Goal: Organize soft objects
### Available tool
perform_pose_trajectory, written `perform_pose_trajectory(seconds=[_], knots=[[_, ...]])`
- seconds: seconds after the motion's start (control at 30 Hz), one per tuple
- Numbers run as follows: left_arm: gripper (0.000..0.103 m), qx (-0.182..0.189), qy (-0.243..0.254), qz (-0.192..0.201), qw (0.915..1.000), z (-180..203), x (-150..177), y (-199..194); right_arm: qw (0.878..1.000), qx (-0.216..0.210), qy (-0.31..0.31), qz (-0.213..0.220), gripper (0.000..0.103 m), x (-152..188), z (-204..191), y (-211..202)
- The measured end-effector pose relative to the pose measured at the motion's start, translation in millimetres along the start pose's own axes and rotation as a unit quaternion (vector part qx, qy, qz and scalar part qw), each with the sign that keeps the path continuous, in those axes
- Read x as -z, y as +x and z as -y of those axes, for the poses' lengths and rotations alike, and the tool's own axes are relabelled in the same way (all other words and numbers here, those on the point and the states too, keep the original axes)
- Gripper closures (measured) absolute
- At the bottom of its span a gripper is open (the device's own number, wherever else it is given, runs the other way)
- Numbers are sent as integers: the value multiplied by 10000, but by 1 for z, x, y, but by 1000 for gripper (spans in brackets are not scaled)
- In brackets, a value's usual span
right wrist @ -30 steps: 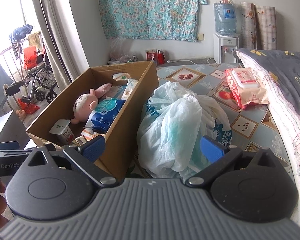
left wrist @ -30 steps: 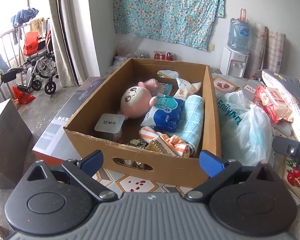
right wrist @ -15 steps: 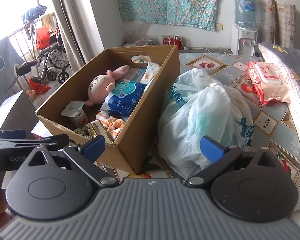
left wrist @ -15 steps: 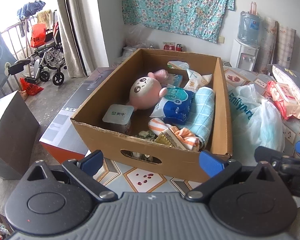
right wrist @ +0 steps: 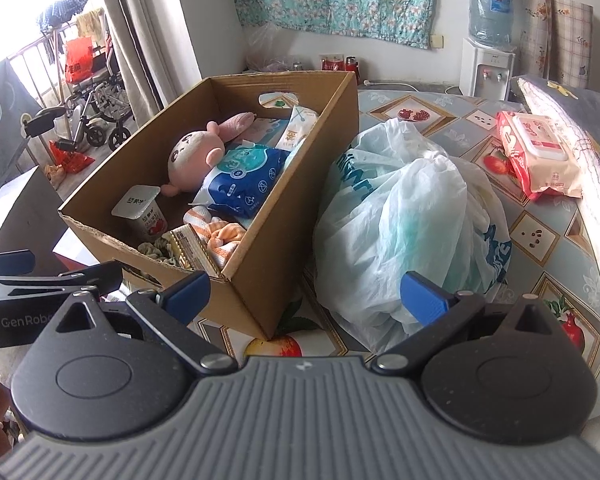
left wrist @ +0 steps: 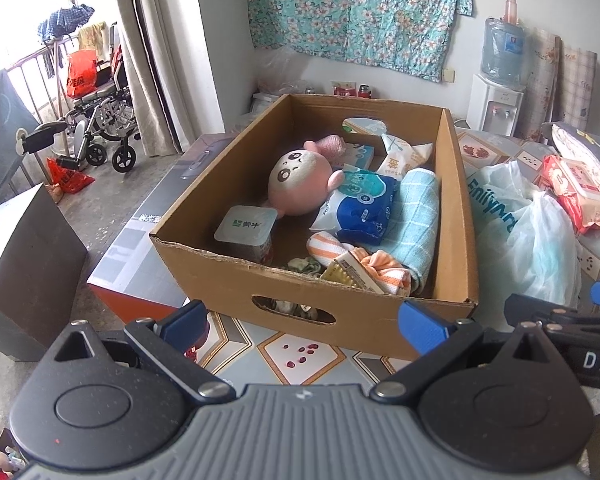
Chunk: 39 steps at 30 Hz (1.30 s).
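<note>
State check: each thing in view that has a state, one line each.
left hand-held gripper: open, empty
right hand-held gripper: open, empty
cardboard box: open top, upright, partly filled
plush toy: lying in box
yogurt cup: sealed, upright in box
blue towel: folded, in box
plastic bag: full, beside box
wipes pack: lid shut, on table

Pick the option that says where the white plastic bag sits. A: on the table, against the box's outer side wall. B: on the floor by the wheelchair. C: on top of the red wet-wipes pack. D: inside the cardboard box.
A: the white plastic bag rests on the patterned table, pressed against the outside of the cardboard box, apart from the wet-wipes pack.
</note>
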<state>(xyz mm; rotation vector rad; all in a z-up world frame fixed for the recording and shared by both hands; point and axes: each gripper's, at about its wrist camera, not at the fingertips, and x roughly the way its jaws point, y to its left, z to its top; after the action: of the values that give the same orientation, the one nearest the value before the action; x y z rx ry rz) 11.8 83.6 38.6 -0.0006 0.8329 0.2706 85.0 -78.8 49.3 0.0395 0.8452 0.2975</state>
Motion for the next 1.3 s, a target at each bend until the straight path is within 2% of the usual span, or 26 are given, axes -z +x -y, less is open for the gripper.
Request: perform_pose_trajectory(seconds=[1.3], knots=[[1, -31, -52, -48, 10000, -3, 6, 0, 9999, 84, -118, -5, 1, 0, -6, -3]])
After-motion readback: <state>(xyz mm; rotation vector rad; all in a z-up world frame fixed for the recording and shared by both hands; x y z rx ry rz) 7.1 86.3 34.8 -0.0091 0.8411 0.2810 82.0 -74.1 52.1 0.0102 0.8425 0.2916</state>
